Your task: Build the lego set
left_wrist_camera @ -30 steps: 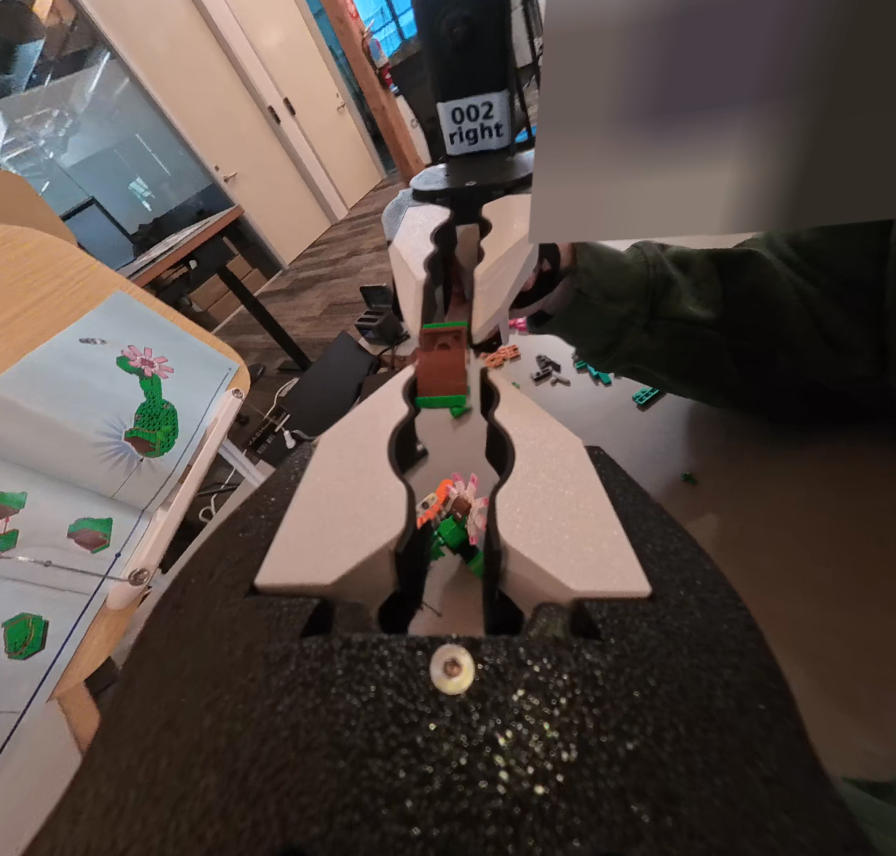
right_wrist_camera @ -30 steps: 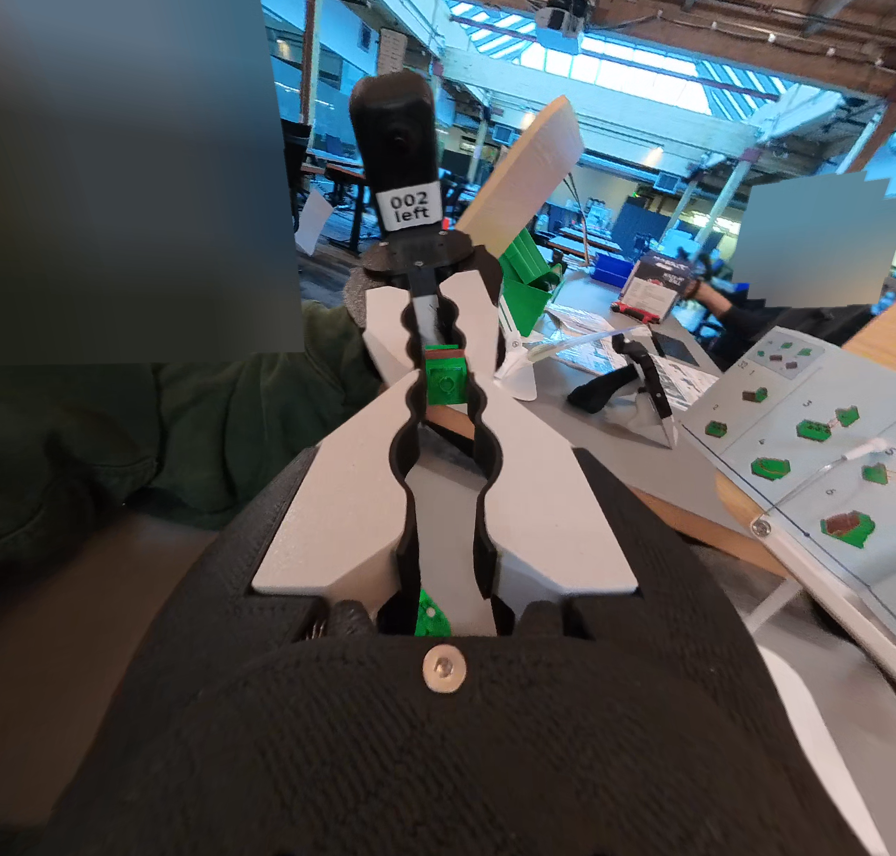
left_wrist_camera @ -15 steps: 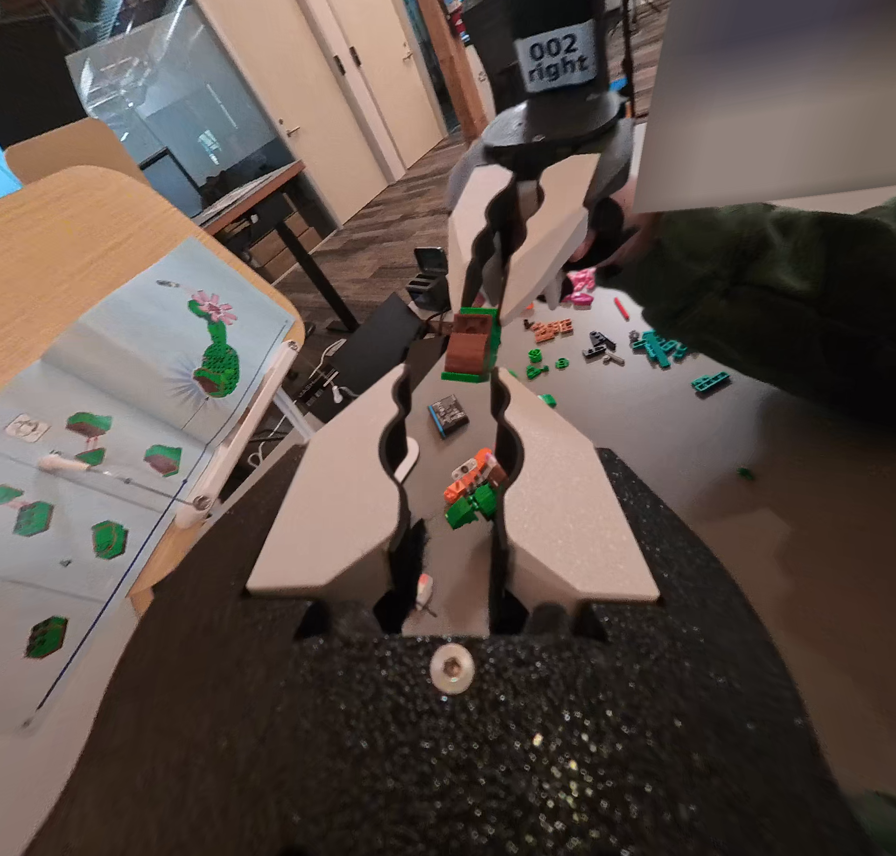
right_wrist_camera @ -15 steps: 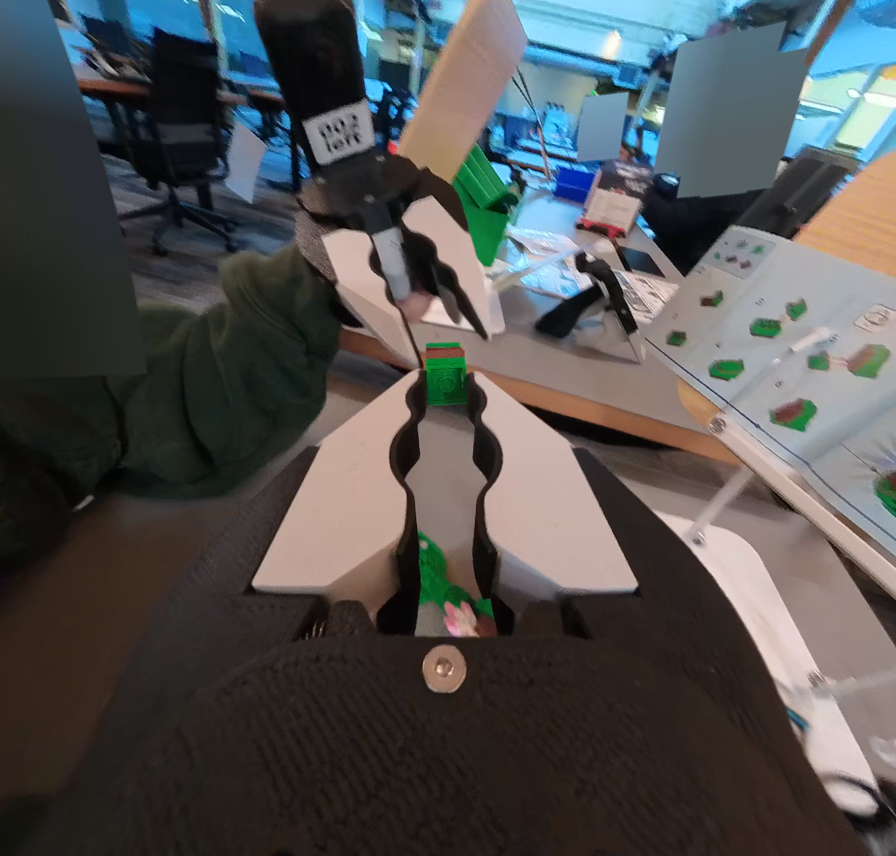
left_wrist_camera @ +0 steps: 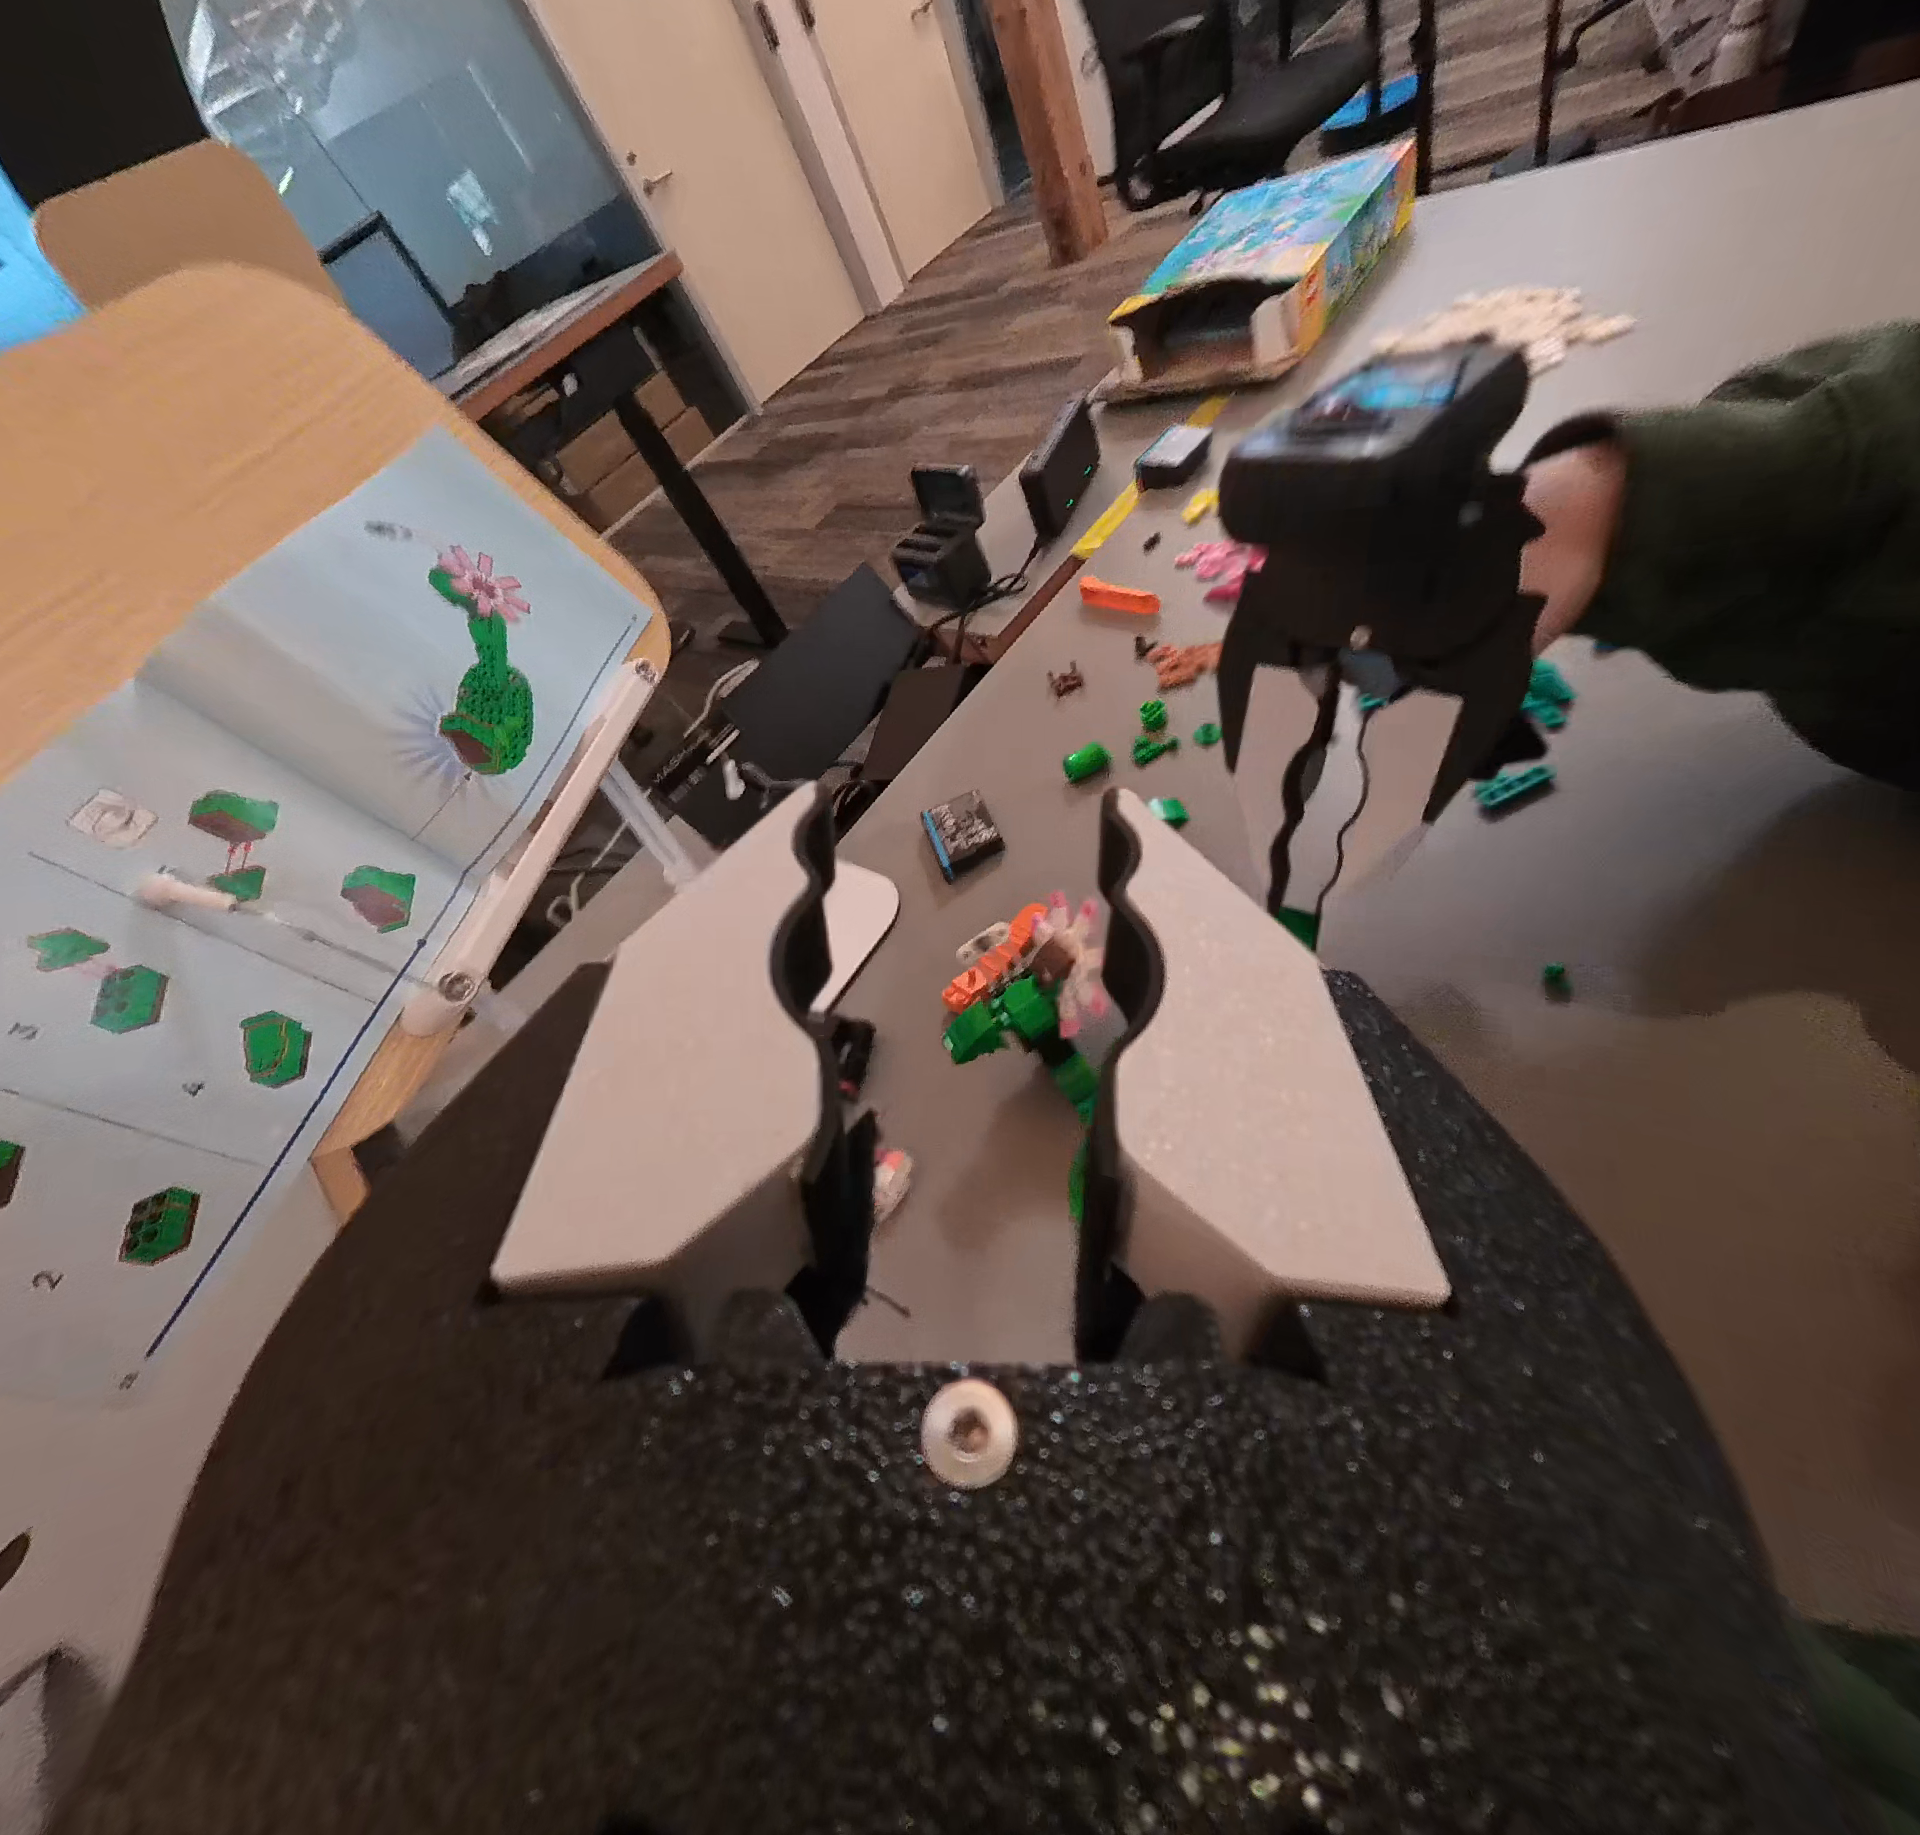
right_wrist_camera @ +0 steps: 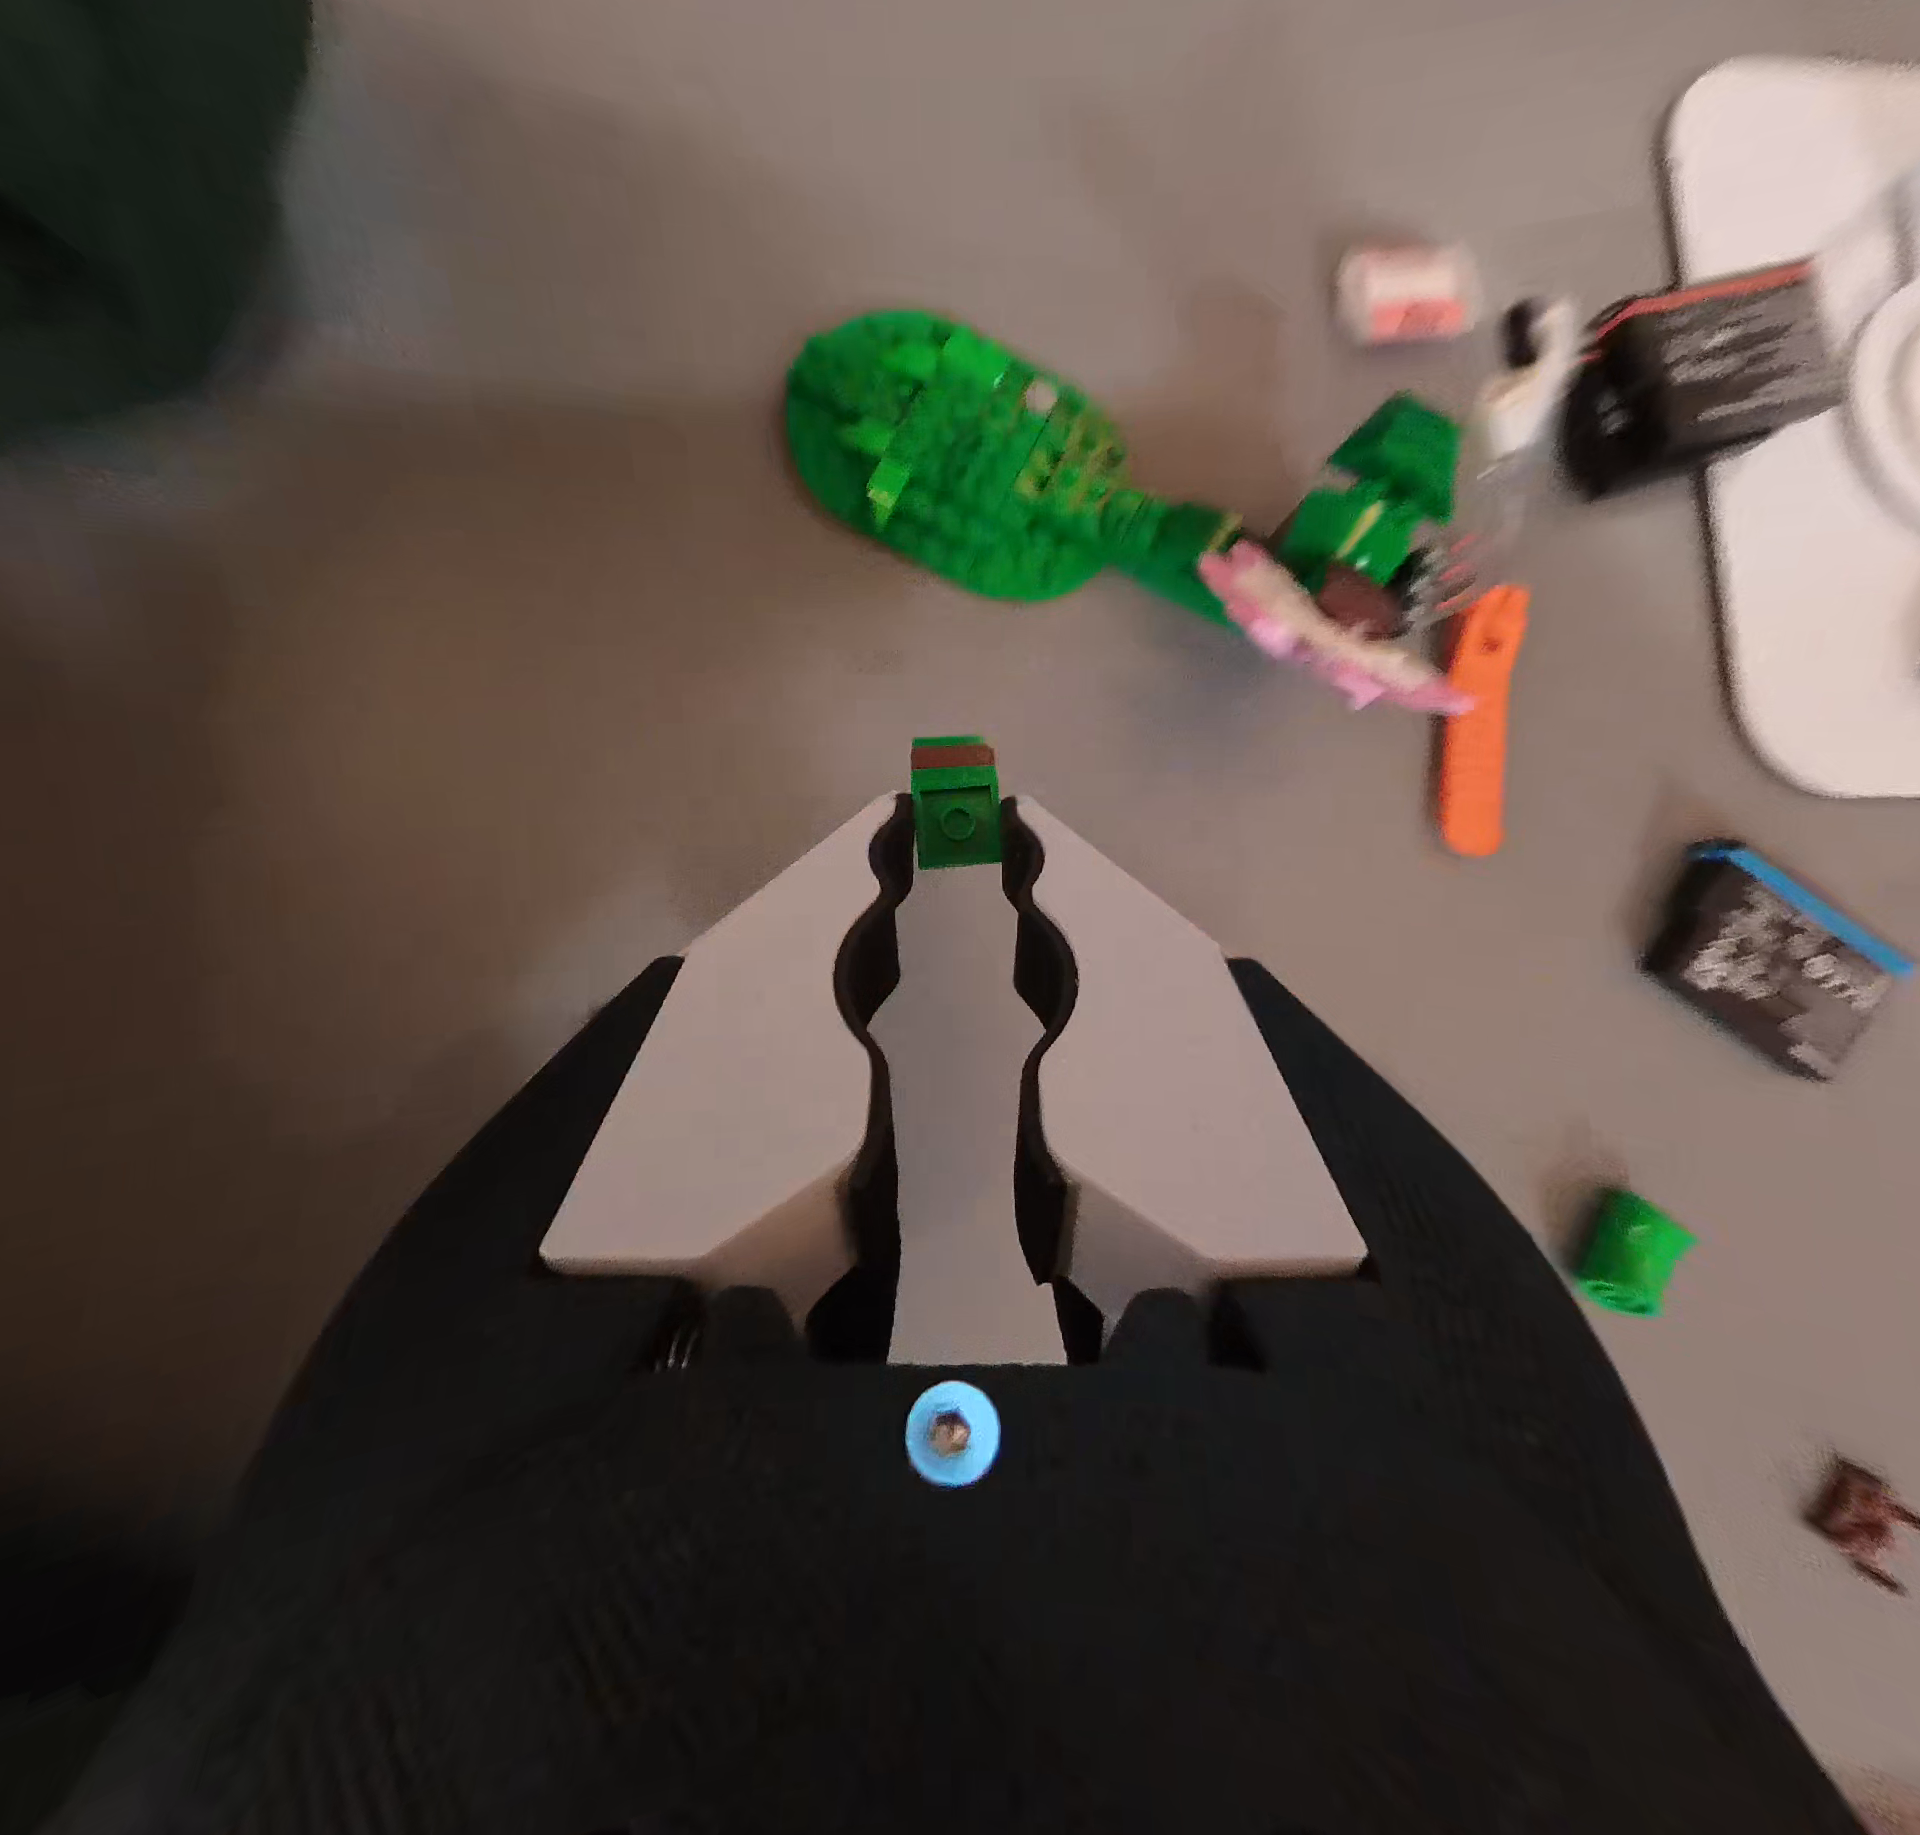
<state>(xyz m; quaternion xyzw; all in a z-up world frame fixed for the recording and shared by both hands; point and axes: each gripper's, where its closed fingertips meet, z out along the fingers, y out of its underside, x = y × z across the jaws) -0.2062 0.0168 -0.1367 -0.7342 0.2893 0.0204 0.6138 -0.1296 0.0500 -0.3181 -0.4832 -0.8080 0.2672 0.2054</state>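
My right gripper point(right_wrist_camera: 957, 855) is shut on a small green and brown brick block point(right_wrist_camera: 951, 798) and points down at the grey table point(right_wrist_camera: 520, 642). The green cactus build point(right_wrist_camera: 956, 455) with its pink flower point(right_wrist_camera: 1320, 622) lies on the table beyond the fingertips. My left gripper point(left_wrist_camera: 966, 819) is open and empty. Between its fingers the left wrist view shows the cactus build point(left_wrist_camera: 1023, 1011) on the table. The right gripper point(left_wrist_camera: 1340, 746) hangs to the right there, a green bit point(left_wrist_camera: 1297, 921) at its tip.
An orange brick separator point(right_wrist_camera: 1475, 725), two black battery packs point(right_wrist_camera: 1766, 964) and a green cylinder point(right_wrist_camera: 1631, 1255) lie to the right. The instruction booklet point(left_wrist_camera: 260, 850) stands on a wooden holder at left. Loose bricks point(left_wrist_camera: 1174, 736) and the set's box point(left_wrist_camera: 1278, 258) lie farther back. About 20 centimetres separates my left fingertips from my right. To the green cylinder point(right_wrist_camera: 1631, 1255): right tips about 20 centimetres, left tips about 35 centimetres.
My left gripper let go of the green and brown block and opened. My right gripper kept the block, swung away to the right and turned down toward the table.
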